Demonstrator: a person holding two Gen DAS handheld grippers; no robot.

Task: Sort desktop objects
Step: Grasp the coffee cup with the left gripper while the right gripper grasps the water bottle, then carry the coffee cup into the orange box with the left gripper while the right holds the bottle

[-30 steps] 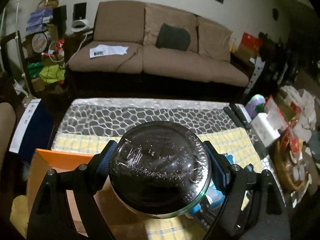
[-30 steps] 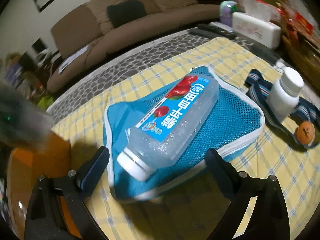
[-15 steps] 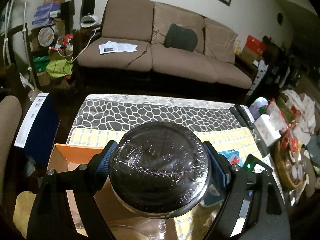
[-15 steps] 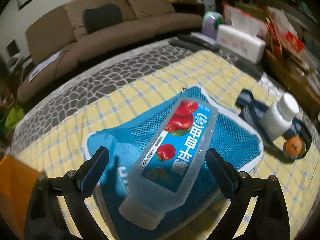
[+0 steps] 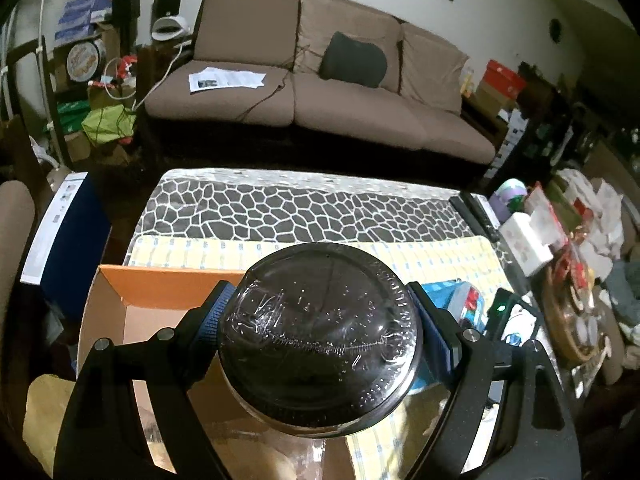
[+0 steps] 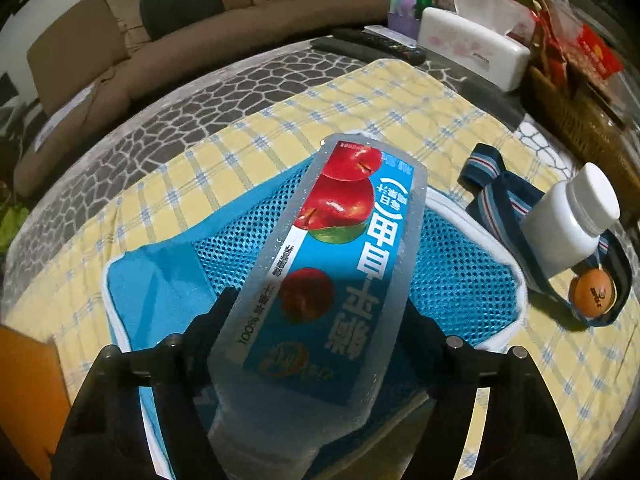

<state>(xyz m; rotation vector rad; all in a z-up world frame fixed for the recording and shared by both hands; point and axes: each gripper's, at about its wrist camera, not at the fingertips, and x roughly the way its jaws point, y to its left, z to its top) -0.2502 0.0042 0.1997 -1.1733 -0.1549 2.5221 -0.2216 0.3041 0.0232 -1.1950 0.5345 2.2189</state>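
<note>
My left gripper (image 5: 320, 336) is shut on a round glass jar (image 5: 320, 344) with a dark bottom, held above the right side of an open orange cardboard box (image 5: 160, 284). My right gripper (image 6: 316, 320) has its fingers against both sides of a clear plastic apple-juice bottle (image 6: 332, 280) with a blue label, which lies on a blue mesh pouch (image 6: 460, 280). The pouch rests on a yellow checked cloth (image 6: 360, 104). To the right stand a white pill bottle (image 6: 568, 224), an orange ping-pong ball (image 6: 592, 292) and a striped strap (image 6: 492, 184).
A tissue box (image 6: 476, 48), remote controls (image 6: 372, 44) and a wicker basket (image 6: 580, 120) with packets line the table's right side. A brown sofa (image 5: 320, 92) stands behind the table. The box's orange wall (image 6: 24, 392) shows at the left in the right wrist view.
My right gripper moved down and forward over the juice bottle and closed from wide open onto its sides. My left gripper rose and drew back slightly with the jar over the box.
</note>
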